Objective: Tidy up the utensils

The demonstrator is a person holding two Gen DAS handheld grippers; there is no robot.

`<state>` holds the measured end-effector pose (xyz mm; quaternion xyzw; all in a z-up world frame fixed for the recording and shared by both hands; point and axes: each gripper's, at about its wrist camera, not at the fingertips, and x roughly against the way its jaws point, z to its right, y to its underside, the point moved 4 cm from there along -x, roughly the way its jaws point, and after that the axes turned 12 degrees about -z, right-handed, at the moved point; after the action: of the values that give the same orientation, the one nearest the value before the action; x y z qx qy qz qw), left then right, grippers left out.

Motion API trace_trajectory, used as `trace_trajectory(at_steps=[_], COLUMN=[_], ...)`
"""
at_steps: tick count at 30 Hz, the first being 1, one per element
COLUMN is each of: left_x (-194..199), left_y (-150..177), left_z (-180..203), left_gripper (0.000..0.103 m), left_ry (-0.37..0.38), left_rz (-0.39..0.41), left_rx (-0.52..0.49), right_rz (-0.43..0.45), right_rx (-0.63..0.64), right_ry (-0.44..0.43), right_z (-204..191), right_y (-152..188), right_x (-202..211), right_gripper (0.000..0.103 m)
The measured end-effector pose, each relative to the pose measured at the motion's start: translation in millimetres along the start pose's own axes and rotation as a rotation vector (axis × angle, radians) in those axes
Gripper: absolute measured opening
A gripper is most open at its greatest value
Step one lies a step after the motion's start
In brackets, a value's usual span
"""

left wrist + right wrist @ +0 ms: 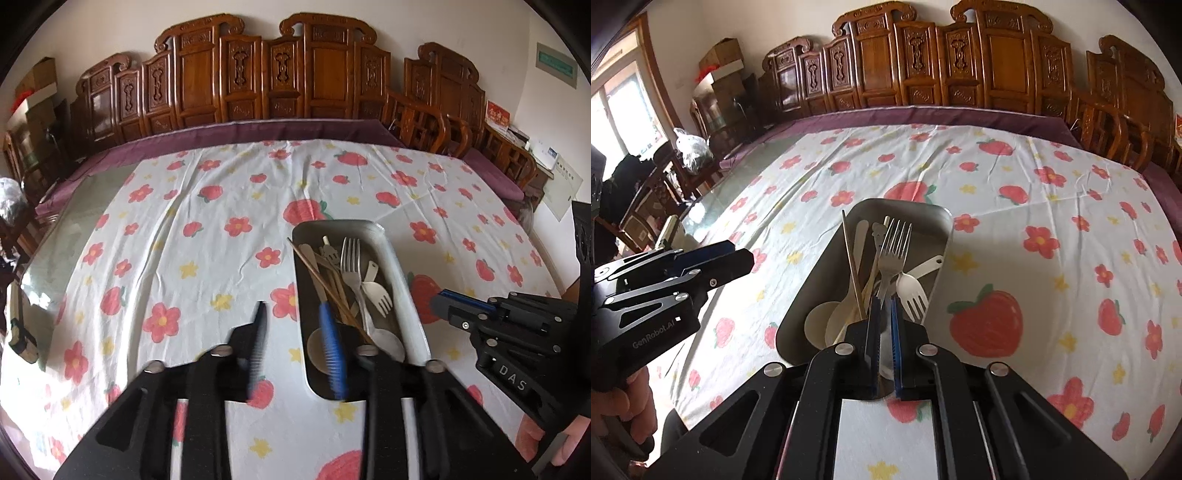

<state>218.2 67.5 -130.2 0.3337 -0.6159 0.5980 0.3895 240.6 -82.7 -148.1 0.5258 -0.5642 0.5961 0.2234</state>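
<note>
Right gripper point(883, 328), jaws narrowed apparently around a steel fork point(892, 254), works the grey metal tray point(812, 288) mid-table; left gripper point(295, 343) hangs wide open. Next: lift clear of tangled cutlery.

One tray point(402, 280), two metal forks point(894, 243), one white fork point(911, 291), two grippers point(882, 317)

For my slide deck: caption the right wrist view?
Right gripper nearly closed around a metal fork in the utensil tray.

Soft daylight from left window point(613, 122), fisheye-warped edges, dark corners
</note>
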Motion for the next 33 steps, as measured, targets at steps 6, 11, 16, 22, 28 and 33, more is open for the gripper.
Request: trace_trajectory(at_steps=[6,11,16,22,28,33], left_x=[20.0,34.6,51.1,72.4,90.6,113.3], left_y=[10.6,24.2,42.8,68.2,86.3,88.1], left_z=[11.9,27.5,46.9,66.7,83.4,93.2], left_gripper=[0.039,0.059,0.087,0.095,0.095,0.095], left_ry=[-0.016,-0.029,-0.031,-0.023,-0.035,-0.033], left_rz=[0.029,0.055,0.093,0.123,0.143,0.176], left_rx=[0.015,0.013,0.004,0.009,-0.011,-0.020], right_rz=[0.064,0.115,0.162,0.222,0.245,0.275], right_rx=[0.006,0.016,0.011,-0.029,-0.062,-0.072], right_ry=[-0.001,0.014,0.046,0.079,0.113,0.135], right_z=[4.7,11.1,17.7,31.7,40.3,41.5], right_y=[18.4,42.3,69.4,101.9,129.2,138.7], right_x=[36.7,70.0,93.6,123.9,147.8,171.9], right_gripper=[0.007,0.008,0.055,0.093,0.100,0.100])
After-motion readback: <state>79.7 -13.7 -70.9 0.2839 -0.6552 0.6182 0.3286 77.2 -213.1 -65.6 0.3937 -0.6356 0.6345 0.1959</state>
